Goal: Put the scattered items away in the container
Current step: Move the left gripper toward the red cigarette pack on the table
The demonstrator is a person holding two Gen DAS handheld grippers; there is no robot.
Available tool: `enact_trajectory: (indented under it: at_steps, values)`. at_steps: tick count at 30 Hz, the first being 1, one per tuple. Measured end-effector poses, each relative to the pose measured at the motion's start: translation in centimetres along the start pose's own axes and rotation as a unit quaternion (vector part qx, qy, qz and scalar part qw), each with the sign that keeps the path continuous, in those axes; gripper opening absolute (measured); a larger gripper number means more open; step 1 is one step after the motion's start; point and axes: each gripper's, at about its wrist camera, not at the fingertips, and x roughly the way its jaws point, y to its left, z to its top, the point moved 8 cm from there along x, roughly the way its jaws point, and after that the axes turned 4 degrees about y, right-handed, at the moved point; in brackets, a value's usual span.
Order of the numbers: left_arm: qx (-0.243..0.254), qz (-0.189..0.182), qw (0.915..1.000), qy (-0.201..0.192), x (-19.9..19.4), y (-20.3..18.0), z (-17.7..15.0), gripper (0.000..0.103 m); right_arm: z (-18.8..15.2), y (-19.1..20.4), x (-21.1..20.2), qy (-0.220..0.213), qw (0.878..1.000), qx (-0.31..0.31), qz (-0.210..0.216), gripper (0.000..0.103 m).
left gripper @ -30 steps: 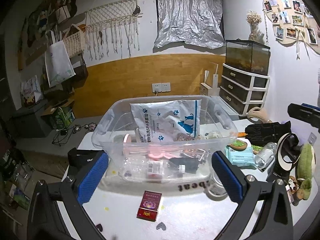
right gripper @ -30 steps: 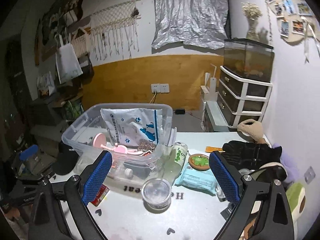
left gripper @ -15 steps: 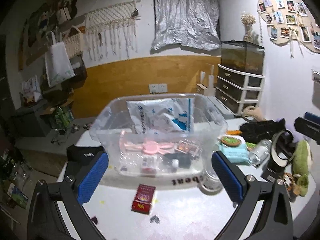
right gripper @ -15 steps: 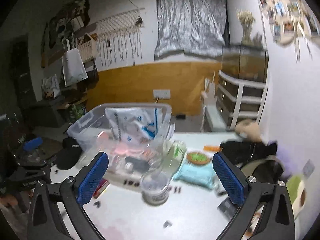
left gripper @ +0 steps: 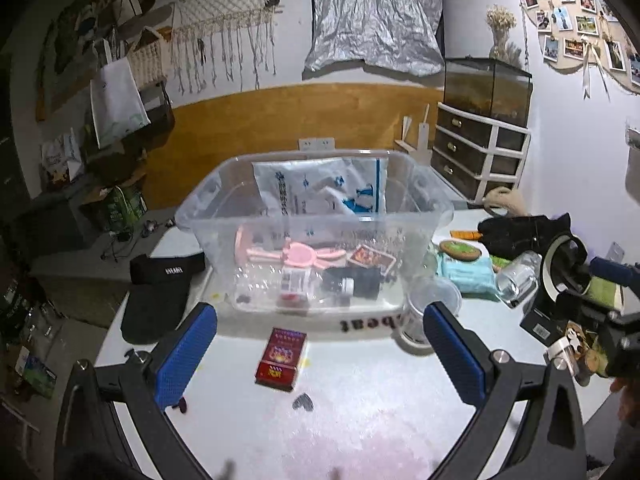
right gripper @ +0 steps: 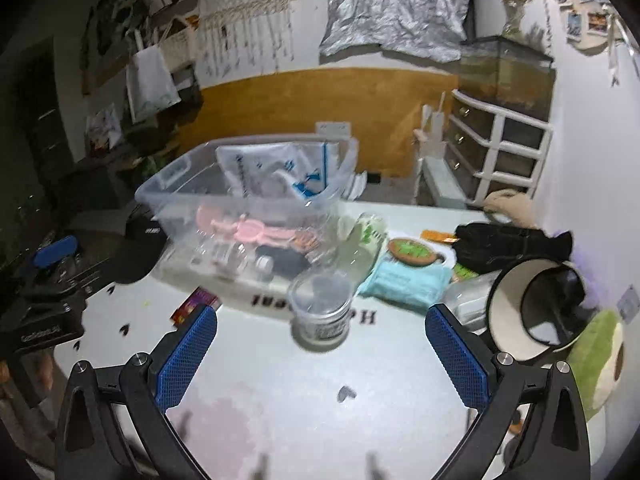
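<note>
You are working over a white tabletop (left gripper: pixel 360 392) in a dim room with a wood-panelled far wall. At far left a black visor cap (left gripper: pixel 158 300) hangs over the table edge; a nudge could drop it to the floor. Your left gripper (left gripper: pixel 320 356) hangs with jaws wide and nothing between them, just above the small red cardboard box (left gripper: pixel 281 354) lying near the clear plastic storage bin (left gripper: pixel 316 240). Come down crooked and you will skid that light box away instead of catching it. The bin already holds a blue-and-white pouch and pink pieces. Your right gripper (right gripper: pixel 320 350) is likewise spread wide and empty, facing the clear plastic cup (right gripper: pixel 321 306), which stands just in front of the bin. Squeeze that thin wall hard and it may buckle or tip. Farther right, the teal wipes pack (right gripper: pixel 404 280) and black glove (right gripper: pixel 512 246) crowd together, so a wide jaw may snag a neighbour.
</note>
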Motion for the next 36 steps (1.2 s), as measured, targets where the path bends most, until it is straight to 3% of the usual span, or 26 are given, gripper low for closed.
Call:
enact_trajectory:
  at_steps: [11,14,16,18,20,21,26,34,35,36]
  values:
    - [-0.021,-0.039,0.9982,0.040,2.0,-0.7,-1.7,0.103,-2.0,-1.5,1.4,0.046,0.999,0.025,0.003,0.103]
    - [-0.022,-0.027,0.9987,0.038,2.5,-0.2,-1.4,0.103,-2.1,-2.5,1.7,0.049,0.998,0.042,-0.002,0.103]
    - [-0.027,-0.016,0.9988,0.037,2.9,0.4,-1.2,0.103,-2.1,-3.0,2.0,0.050,0.998,0.044,-0.002,0.091]
    - [-0.035,-0.004,0.9986,0.039,3.6,1.2,-1.1,0.103,-2.3,-3.3,2.8,0.067,0.997,0.032,-0.010,0.055]
    - [-0.039,0.001,0.9982,0.046,4.5,1.9,-1.2,0.103,-2.6,-3.6,3.7,0.084,0.996,0.027,-0.011,0.038]
    - [-0.039,0.000,0.9978,0.053,5.0,2.1,-1.3,0.103,-2.8,-3.7,4.0,0.089,0.996,0.029,-0.005,0.034]
    - [-0.041,0.000,0.9964,0.074,7.5,3.4,-2.3,0.102,-3.3,-3.5,4.7,0.098,0.995,0.028,-0.005,0.034]
    - [-0.041,-0.001,0.9888,0.144,15.4,7.1,-6.1,0.097,-3.7,-2.8,6.0,0.120,0.991,0.053,-0.022,0.034]
    - [-0.037,-0.001,0.9879,0.150,16.3,7.3,-6.4,0.095,-3.8,-2.7,6.1,0.123,0.990,0.056,-0.027,0.034]
    - [-0.031,-0.002,0.9868,0.159,17.4,7.6,-6.9,0.084,-3.9,-2.6,6.2,0.127,0.990,0.060,-0.030,0.034]
